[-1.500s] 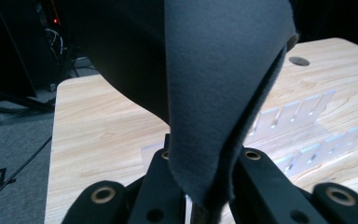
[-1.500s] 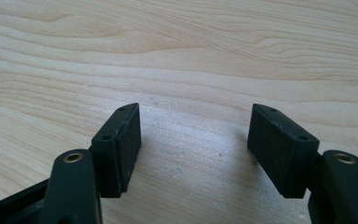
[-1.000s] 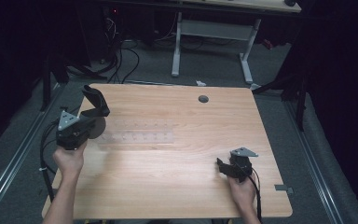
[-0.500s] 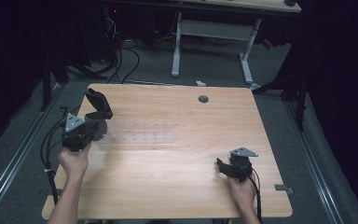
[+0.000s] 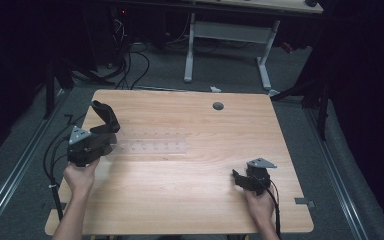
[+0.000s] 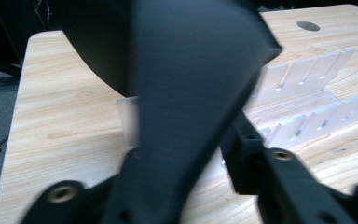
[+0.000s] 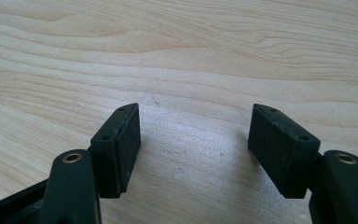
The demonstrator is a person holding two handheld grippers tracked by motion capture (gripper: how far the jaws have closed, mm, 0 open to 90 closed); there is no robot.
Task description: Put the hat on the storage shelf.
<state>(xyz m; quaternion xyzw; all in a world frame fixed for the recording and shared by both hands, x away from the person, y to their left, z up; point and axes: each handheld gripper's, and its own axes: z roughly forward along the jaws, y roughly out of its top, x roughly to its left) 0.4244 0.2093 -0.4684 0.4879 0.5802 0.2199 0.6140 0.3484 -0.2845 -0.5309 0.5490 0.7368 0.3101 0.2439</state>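
Note:
My left gripper (image 5: 109, 137) is at the table's left side with a black curved object (image 5: 105, 116) standing up between its jaws. In the left gripper view this object (image 6: 177, 79) looms large and blurred. The right pad (image 6: 244, 149) sits just off its edge and the left pad is hidden behind it. The jaws have just been opening around the object. A clear plastic slotted rack (image 5: 152, 147) (image 6: 303, 74) lies flat just right of that gripper. My right gripper (image 5: 236, 179) (image 7: 193, 149) rests open near the front right, with bare wood between its pads.
The wooden table (image 5: 190, 200) has a round cable hole (image 5: 218, 106) near its far edge. A white desk frame (image 5: 230, 35) and cables (image 5: 130, 65) stand on the floor beyond. A grey tab (image 5: 305, 202) sticks out at the front right corner.
The left gripper and the black object have shifted slightly toward the near edge. The right gripper has not moved.

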